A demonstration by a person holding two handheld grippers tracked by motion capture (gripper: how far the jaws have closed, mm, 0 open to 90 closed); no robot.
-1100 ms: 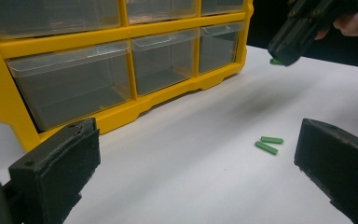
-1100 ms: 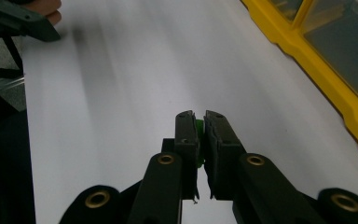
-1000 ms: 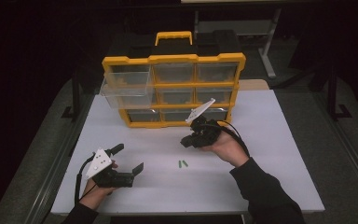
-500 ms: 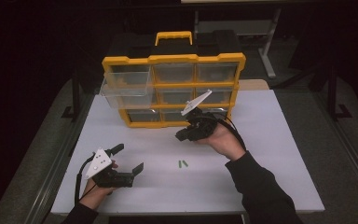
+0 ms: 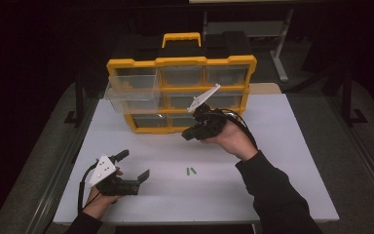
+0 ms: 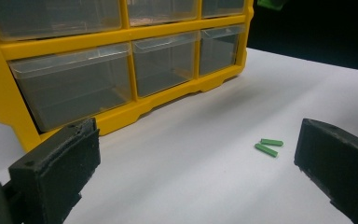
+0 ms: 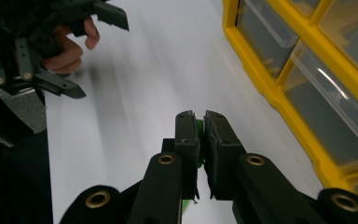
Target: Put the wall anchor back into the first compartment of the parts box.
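Small green piece [image 7: 199, 125] sat clamped between the right gripper's [image 7: 196, 116] jaws, a thin sliver showing in the narrow gap between the black pads, more green peeking out lower down under the left jaw. Jaws nearly together, pinching it. In the high view the right gripper [image 5: 189, 135] was held up off the table in front of the organizer's bottom row, tips pointing left and down, grey three-cornered plate tilted up above it; the piece itself was too small to make out there.

Two more green sticks [image 5: 191, 171] lay on the white table [image 5: 292, 161], side by side, near mid-table, below the right gripper and to the right of the left one. In the left gripper view the sticks [image 6: 269, 146] lay almost touching, angled to each other, closer to the right-hand jaw.

Left gripper [image 5: 132, 165] rested low at the table's near left corner, jaws wide apart, nothing between them. Its hand [image 5: 100, 200] gripped the body from below.

Yellow drawer organizer [image 5: 180, 62] stood at the far side of the table, clear drawers in three rows, yellow handle on top. One clear drawer [image 5: 129, 90] at its left side was pulled out, sticking past the frame. Contents of the drawers couldn't be told.
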